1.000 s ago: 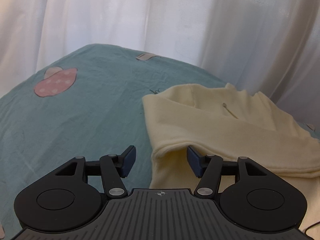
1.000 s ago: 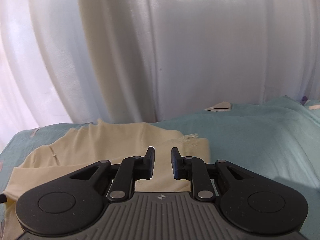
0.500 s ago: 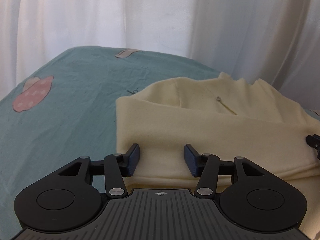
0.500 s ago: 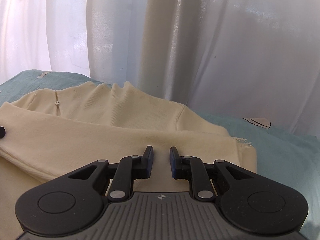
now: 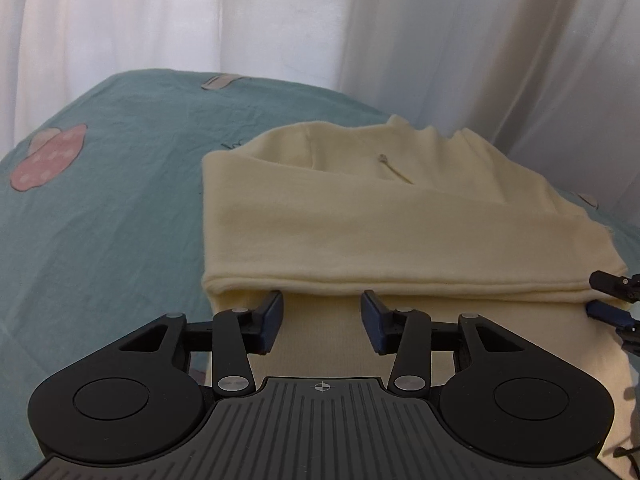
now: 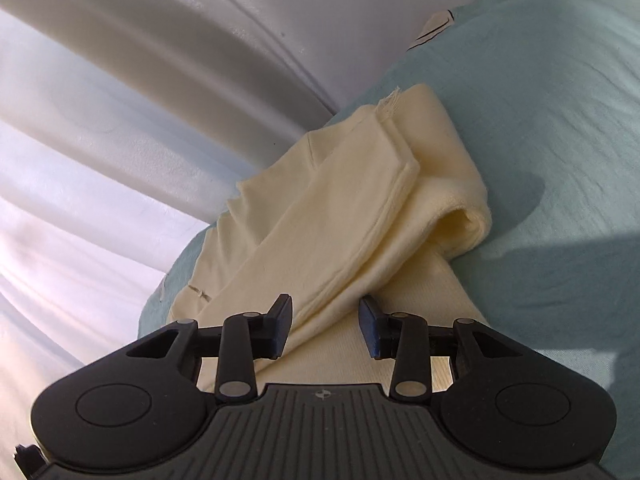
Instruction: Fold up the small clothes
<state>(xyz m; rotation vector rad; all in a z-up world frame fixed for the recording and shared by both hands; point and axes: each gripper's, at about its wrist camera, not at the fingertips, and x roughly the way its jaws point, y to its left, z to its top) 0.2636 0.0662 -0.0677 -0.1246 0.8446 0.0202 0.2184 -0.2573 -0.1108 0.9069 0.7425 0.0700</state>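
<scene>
left fingers (image 5: 322,320) apart, closing | right fingers (image 6: 326,326) apart, opening | soft cream garment (image 5: 400,232) folded

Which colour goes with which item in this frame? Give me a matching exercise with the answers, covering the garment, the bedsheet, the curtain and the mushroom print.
Items:
1. folded garment
2. bedsheet
3. curtain
4. mushroom print

Colours:
A. pink with pale dots
B. white
C. pale yellow
D. teal

Pairs: 1-C, 2-D, 3-B, 4-A
</scene>
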